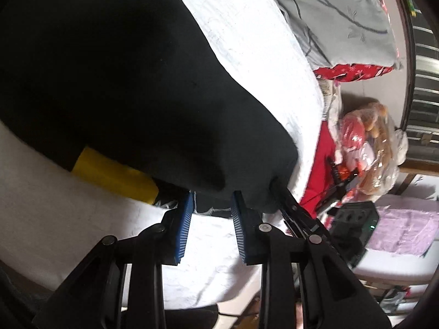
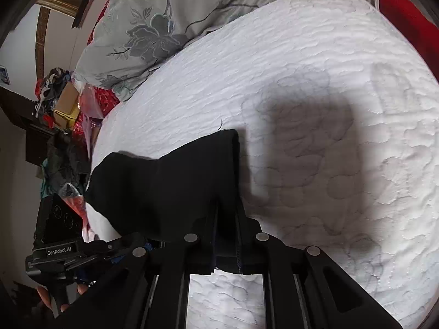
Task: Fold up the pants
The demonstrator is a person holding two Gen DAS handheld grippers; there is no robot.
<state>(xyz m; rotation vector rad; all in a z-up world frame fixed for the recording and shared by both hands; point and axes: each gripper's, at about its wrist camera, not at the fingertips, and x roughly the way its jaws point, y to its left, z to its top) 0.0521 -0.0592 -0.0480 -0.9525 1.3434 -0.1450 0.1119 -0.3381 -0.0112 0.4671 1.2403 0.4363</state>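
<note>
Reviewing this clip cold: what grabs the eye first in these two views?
The black pants dominate, lifted over the white quilted bed cover, with the right gripper shut on one edge. In the left wrist view the left gripper sits at the cloth's lower edge, beside a yellow patch. A grey floral pillow lies behind.

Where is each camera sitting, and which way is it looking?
Left wrist: sits on the left claw, looking down its blue fingers at the black pants on the white bed cover.
Right wrist: sits on the right claw, shut on the pants, looking across the bed cover; a hand holding the other claw shows.
Both see pants, bed cover, and the grey flowered pillow.
</note>
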